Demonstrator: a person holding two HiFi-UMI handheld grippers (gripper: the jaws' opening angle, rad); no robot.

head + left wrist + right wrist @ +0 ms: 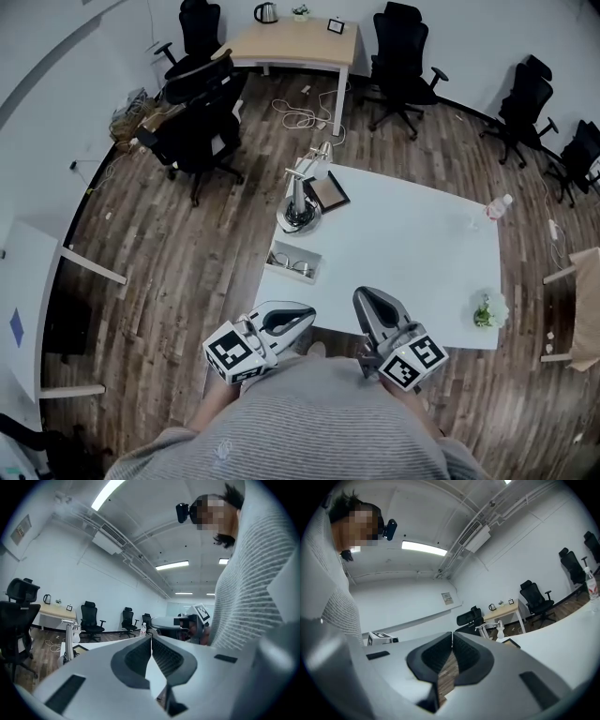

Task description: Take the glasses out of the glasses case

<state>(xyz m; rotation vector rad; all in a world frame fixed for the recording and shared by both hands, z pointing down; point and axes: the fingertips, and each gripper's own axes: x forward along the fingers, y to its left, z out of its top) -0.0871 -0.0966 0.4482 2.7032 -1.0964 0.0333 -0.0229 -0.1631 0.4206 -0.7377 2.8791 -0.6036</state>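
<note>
An open white glasses case (294, 262) lies near the left edge of the white table (403, 253), and a pair of glasses (291, 263) rests inside it. My left gripper (298, 317) hangs at the table's near edge, just below the case, with its jaws pressed together and nothing between them. My right gripper (368, 302) is beside it over the table's near edge, also shut and empty. In the left gripper view the shut tips (151, 637) point level across the room; in the right gripper view the shut tips (452, 634) point the same way.
A desk lamp on a round base (301, 214) and a framed tablet (328, 193) stand behind the case. A water bottle (497, 207) is at the far right corner, a small plant (486, 311) at the near right edge. Office chairs (199, 131) ring the table.
</note>
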